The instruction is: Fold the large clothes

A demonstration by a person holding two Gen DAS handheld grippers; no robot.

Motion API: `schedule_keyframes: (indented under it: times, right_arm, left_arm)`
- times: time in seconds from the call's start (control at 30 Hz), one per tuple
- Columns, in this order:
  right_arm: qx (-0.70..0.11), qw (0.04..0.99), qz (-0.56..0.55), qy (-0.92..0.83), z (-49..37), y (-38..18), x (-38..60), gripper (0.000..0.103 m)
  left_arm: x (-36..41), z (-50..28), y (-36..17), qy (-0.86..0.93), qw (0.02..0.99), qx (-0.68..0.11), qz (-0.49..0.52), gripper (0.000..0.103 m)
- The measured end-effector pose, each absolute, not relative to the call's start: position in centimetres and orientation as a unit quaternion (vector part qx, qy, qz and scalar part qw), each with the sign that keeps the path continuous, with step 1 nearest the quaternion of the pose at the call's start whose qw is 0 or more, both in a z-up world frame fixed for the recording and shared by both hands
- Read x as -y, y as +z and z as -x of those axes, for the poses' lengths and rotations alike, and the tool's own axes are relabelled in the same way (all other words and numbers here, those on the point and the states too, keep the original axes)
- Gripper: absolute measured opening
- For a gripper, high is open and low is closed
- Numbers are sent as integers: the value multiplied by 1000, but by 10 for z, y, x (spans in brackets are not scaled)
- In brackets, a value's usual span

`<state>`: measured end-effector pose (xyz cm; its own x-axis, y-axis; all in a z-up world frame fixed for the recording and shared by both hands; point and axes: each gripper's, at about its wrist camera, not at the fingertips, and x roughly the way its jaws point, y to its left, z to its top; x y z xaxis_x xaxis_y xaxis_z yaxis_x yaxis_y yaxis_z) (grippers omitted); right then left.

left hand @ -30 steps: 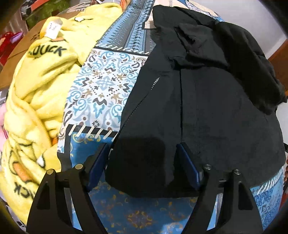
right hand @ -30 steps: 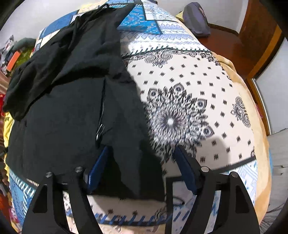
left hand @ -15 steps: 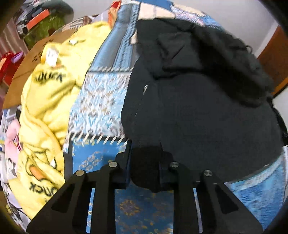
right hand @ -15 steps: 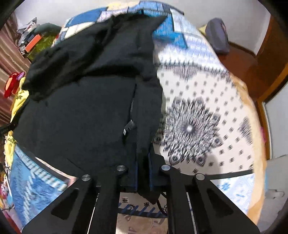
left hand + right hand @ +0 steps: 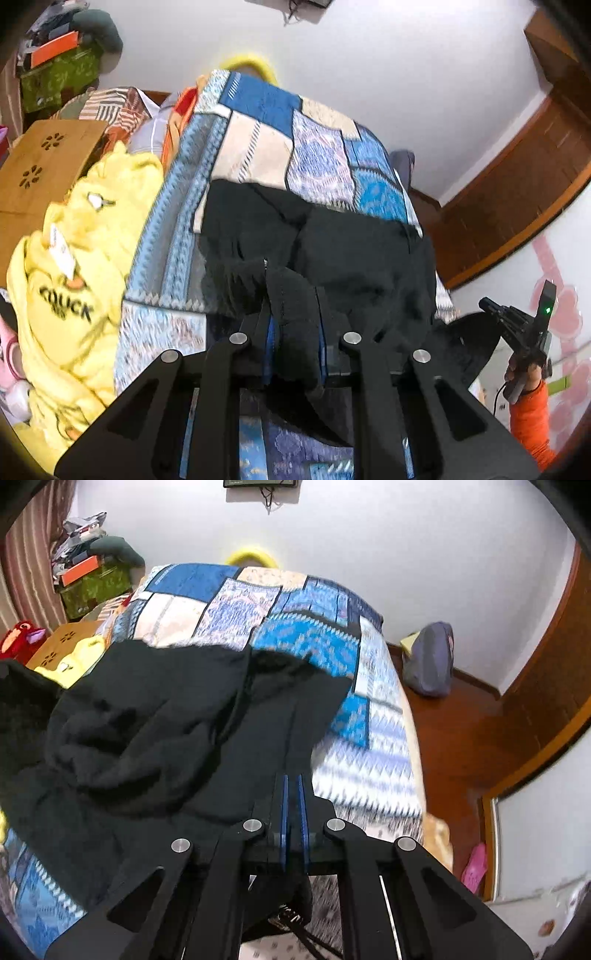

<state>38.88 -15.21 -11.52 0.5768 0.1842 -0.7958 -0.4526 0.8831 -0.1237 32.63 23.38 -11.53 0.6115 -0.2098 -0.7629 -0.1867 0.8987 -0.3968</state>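
A large black zip jacket [image 5: 343, 251] lies on a bed with a blue patterned quilt [image 5: 258, 133]. My left gripper [image 5: 295, 332] is shut on a bunch of the black jacket's near hem and holds it lifted. My right gripper [image 5: 291, 808] is shut on the black jacket [image 5: 155, 738] at its other near edge, by the zip, and also holds it raised. The right gripper's handle [image 5: 532, 332] shows at the right of the left wrist view, held by a hand with an orange sleeve.
A yellow fleece blanket [image 5: 74, 280] is heaped on the bed's left side beside a wooden board [image 5: 40, 162]. A grey bag [image 5: 430, 661] sits on the wooden floor to the right of the bed. A white wall is behind the bed.
Both grippers went from open over the jacket's near hem to shut on it. Both have since lifted the cloth, and the views tilted up toward the wall.
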Motion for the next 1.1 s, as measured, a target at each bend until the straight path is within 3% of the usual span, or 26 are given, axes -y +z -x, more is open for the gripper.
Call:
schedule_keyframes:
  times: [0.2,0.4,0.67,0.73,0.83,0.97,1.1]
  right_arm:
    - [-415,883,165,147,-434,-110,153,0]
    - [-437,877,162,121,-469,-129,162,0]
    - [-443,879,118,132,-421,-121,195,3]
    - [-438,880,125,135,-401,-114,202,7]
    - [-437,875,141,152,-370,-113,206,20]
    - [-434,870,149,180,-333,-119,202,56]
    - [-448,863,119,203,-331,-129,200,60]
  left_arm:
    - [-265,-358,-125,23,862,-441,249,16]
    - [-294,-380,-177,57,841,-459,282,15]
    - [-281,-354,-182,63,854,-457,241,15]
    - [-278,-350,-180,67,857,-458,226,15]
    - [-273,-342,-177,71,859,-459,218,15]
    - [-269,-333,-179,78,857,-461,217,15]
    - [-263,-323,-181,87,856,-465,208,15]
